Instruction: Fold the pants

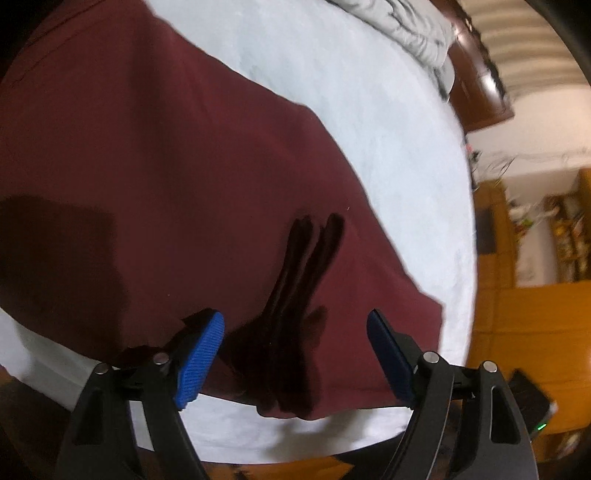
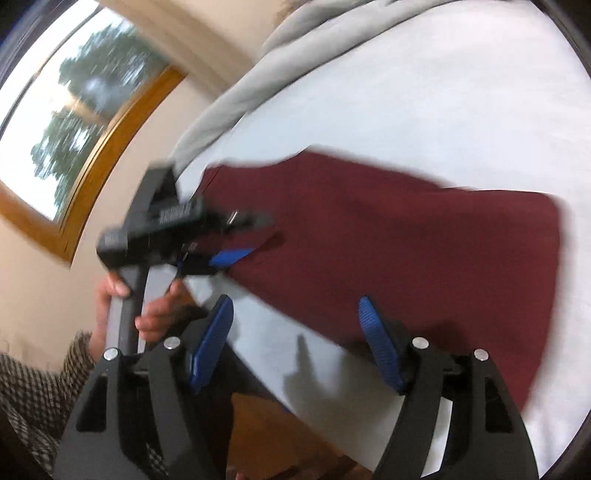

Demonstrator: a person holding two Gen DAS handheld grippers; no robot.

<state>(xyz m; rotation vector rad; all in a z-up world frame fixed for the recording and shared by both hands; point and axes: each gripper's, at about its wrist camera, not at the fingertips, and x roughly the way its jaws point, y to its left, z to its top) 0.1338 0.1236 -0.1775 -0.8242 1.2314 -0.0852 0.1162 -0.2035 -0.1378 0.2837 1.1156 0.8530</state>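
A white-sheeted bed (image 1: 388, 122) carries maroon pants (image 1: 177, 177) and a rumpled grey blanket (image 1: 402, 26).

No legible text, label, brand, number or sign in either view. Left gripper (image 2: 221, 236) body, seen from right wrist view, carries pale grid-like patches; motion blur prevents reading, cannot tell if lettering. Small green indicator light on dark device (image 1: 532, 406) at lower right of left wrist view; no characters discernible. Shelf items in background too small and blurred to read.
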